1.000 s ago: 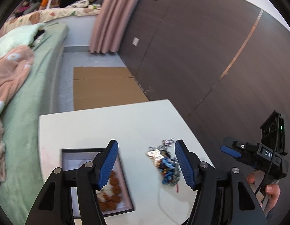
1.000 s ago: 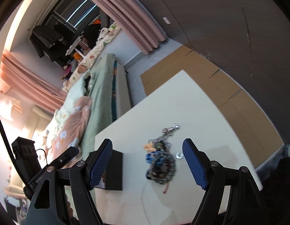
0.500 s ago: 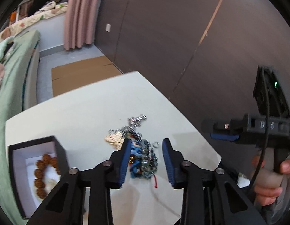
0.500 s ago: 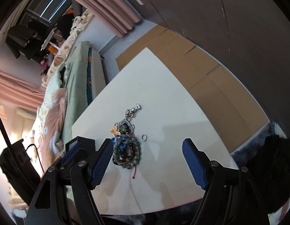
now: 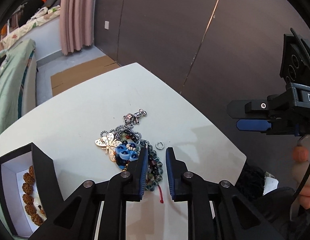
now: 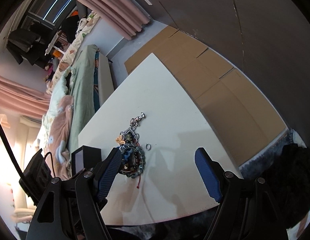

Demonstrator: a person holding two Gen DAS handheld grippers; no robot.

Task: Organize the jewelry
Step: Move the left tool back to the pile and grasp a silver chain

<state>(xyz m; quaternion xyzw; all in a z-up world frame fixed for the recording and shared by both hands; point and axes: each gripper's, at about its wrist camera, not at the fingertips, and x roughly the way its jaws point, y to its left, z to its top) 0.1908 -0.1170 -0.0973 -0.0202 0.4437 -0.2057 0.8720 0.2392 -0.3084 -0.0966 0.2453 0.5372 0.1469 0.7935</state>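
Note:
A tangled jewelry pile (image 5: 124, 146) of beads, chains and a gold butterfly charm lies mid-table (image 5: 74, 110); a small silver ring (image 5: 160, 145) lies just right of it. My left gripper (image 5: 156, 150) hovers over the pile's right edge. Its jaws are closing, with a grey-green bead bracelet (image 5: 155, 166) in the narrow gap and no pad pressing on it. In the right wrist view my right gripper (image 6: 158, 152) stands wide open over the pile (image 6: 132, 154) and the ring (image 6: 148, 146), holding nothing. A black box (image 5: 40, 160) at the left holds a brown bead bracelet (image 5: 28, 192).
A bed with a green cover (image 5: 6, 84) runs along the table's left side. Flat cardboard (image 5: 78, 74) lies on the floor beyond the far edge, before a dark panelled wall. A hand (image 5: 301, 160) holds the right gripper (image 5: 253, 125) past the table's right edge.
My left gripper has swung right from the box to over the pile, come lower, and narrowed its jaws a lot. My right gripper has dropped slightly toward the table, still wide open.

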